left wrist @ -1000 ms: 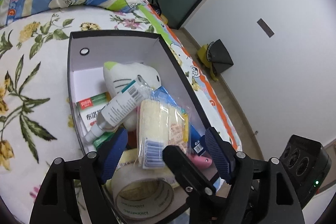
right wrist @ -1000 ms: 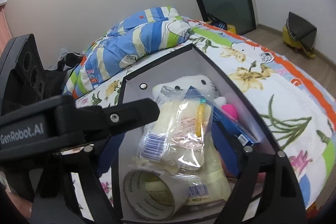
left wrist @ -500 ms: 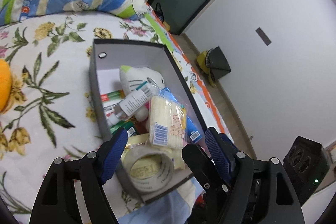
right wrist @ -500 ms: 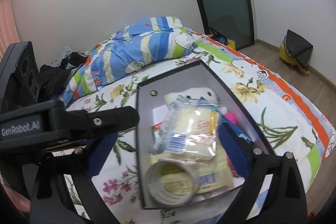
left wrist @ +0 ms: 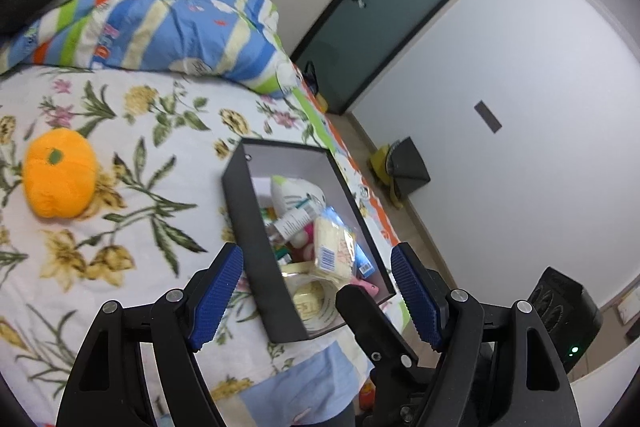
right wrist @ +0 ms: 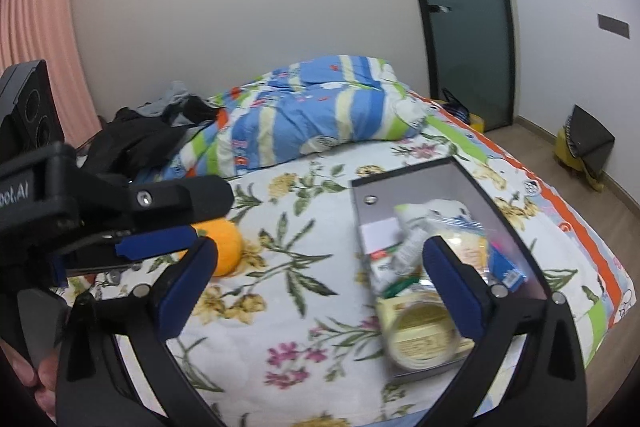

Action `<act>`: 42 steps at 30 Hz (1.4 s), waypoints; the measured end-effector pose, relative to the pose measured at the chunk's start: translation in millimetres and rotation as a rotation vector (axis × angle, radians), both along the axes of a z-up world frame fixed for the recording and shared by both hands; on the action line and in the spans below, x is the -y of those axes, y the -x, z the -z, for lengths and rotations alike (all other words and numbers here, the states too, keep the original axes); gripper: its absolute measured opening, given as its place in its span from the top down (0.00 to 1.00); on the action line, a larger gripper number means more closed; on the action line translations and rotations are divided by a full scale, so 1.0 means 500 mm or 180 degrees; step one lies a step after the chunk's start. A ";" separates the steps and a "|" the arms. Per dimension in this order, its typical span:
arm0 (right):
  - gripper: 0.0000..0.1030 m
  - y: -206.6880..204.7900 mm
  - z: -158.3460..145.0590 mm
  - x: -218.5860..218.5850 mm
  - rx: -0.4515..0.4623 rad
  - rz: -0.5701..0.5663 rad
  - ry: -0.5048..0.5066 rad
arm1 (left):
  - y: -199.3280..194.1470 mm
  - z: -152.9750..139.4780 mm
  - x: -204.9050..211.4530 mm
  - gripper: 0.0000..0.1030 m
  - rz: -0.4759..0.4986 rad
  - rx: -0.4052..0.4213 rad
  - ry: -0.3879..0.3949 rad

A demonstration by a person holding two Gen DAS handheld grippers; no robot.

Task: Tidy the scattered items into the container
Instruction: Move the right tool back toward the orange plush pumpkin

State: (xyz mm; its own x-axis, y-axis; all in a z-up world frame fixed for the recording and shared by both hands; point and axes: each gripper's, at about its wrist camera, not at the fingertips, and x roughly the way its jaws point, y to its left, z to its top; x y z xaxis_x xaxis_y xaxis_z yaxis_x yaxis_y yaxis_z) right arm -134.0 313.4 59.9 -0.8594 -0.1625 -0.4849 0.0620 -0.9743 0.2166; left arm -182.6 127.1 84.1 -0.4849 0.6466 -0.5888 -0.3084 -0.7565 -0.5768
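You are working over a bed (right wrist: 304,227) covered in a flowered sheet, and a wide stretch of it is lying open on the side away from the bed's edge, between the striped duvet (right wrist: 320,115) heaped at the head and your grippers. The dark, open-topped box (left wrist: 260,243) is sitting close to the bed's orange-trimmed edge, its long side running almost along that edge, with floor just beyond. It is holding the tidied things crowded together: a roll of tape (right wrist: 420,331) at the near end, a clear packet of yellow cloths (left wrist: 332,247), a white spray bottle (left wrist: 294,221) and a white plush toy (left wrist: 294,191) toward the far wall. One orange plush fruit (left wrist: 60,183) is lying out on the sheet, well apart from the box. Your left gripper (left wrist: 316,297) is hanging with its jaws apart and nothing between them. Your right gripper (right wrist: 320,291) has just been spreading its jaws and is standing wide, gripping nothing.
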 end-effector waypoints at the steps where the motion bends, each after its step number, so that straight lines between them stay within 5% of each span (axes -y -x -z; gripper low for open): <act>1: 0.00 -0.004 -0.007 0.016 -0.0016 -0.0029 -0.0017 | -0.006 -0.007 0.020 0.25 -0.0036 -0.0026 -0.0016; 18: 0.00 0.057 -0.015 0.287 0.0063 -0.0600 -0.0093 | 0.002 0.001 0.383 0.25 -0.0709 -0.0074 -0.0025; 26: 0.00 0.161 0.063 0.382 0.0308 -0.0808 -0.0048 | 0.081 0.120 0.527 0.25 -0.1021 0.0228 -0.0169; 42: 0.00 0.379 0.256 0.426 0.0590 -0.1038 0.0206 | 0.259 0.327 0.571 0.25 -0.0964 0.0430 -0.0175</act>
State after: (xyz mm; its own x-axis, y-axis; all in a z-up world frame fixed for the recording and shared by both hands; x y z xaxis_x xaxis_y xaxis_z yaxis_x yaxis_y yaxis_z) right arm -323.5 100.4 -68.2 -0.6561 -0.4485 -0.6069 0.3207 -0.8937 0.3137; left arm -312.3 -158.3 -79.2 -0.5797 0.5177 -0.6292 0.0076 -0.7687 -0.6395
